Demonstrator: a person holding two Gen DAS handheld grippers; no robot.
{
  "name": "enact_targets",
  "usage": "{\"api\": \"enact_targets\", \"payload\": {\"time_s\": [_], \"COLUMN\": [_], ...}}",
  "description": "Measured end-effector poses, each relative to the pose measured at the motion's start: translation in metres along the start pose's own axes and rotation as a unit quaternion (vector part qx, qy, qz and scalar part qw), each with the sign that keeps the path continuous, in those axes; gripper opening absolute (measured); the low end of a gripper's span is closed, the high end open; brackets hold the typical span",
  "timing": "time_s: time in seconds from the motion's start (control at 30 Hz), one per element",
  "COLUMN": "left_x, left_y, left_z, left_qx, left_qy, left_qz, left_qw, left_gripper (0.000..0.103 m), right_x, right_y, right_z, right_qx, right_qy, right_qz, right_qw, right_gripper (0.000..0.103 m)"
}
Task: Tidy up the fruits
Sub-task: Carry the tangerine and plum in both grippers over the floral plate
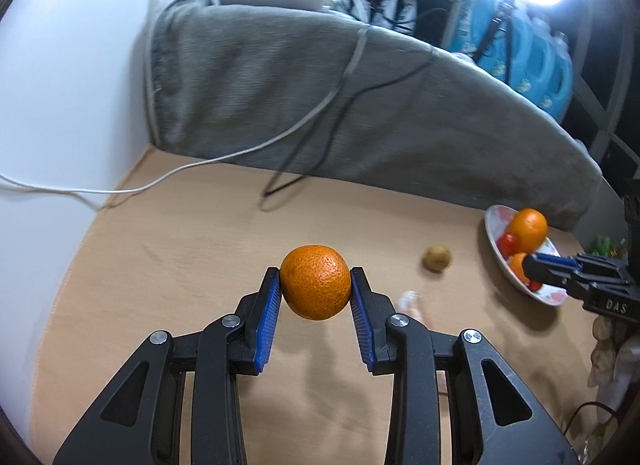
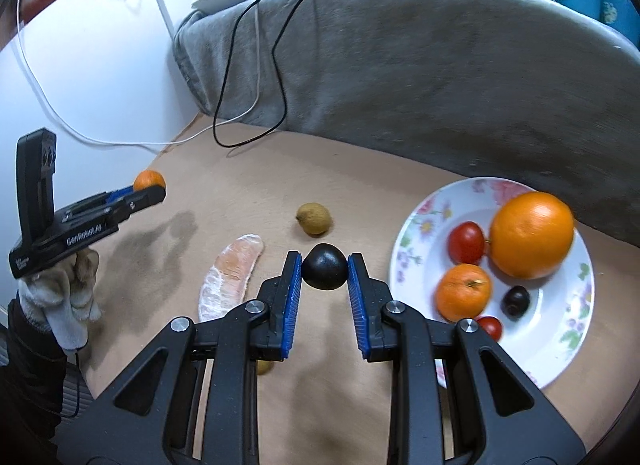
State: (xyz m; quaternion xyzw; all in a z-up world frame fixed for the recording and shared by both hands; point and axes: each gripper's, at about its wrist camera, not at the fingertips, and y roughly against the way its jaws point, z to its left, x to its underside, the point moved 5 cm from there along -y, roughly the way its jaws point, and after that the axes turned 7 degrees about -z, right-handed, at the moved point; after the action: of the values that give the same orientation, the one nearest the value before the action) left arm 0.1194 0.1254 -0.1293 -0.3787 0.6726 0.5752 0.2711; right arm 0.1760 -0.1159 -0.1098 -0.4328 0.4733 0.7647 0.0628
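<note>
Left wrist view: your left tongs (image 1: 315, 285) pinch a mandarin (image 1: 315, 282) above the tabletop (image 1: 168, 257), well apart from the plate (image 1: 493, 225) at far right.

Right wrist view: your right tongs (image 2: 324, 271) pinch a dark plum (image 2: 324, 272), just left of the plate (image 2: 412, 225). Both fruits look mid-carry. Next, swing each over the plate, lower onto bare china, then spread the tongs.

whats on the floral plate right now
On the floral plate: a big orange, a mandarin, two tomatoes, one dark fruit. The right gripper covers the plate's near rim.
</note>
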Motion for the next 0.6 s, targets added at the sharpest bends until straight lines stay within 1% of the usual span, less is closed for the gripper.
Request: {"api": "enact_targets", "payload": {"time_s": [0.23,0.6], "left_x": [0.004,0.016], "left_y": [0.002,-0.007], "left_z": [-0.044,-0.114], "left_qx": [0.038,0.098], "left_qy": [-0.021,-0.054], "left_qz": [0.003,0.019], "left_qw": [0.9991,0.9936], "left_gripper": [0.033,0.033], "right_x": [0.004,0.005], "right_y": [0.024,0.054], "right_z": [-0.027,-0.071], "right_qx": [0.017,0.043], "right_qy": [-0.021,-0.054], "right_qz": [-0.013,-0.033], "right_qw": [1.0,0.997], "right_gripper": [0.025,0.025]}}
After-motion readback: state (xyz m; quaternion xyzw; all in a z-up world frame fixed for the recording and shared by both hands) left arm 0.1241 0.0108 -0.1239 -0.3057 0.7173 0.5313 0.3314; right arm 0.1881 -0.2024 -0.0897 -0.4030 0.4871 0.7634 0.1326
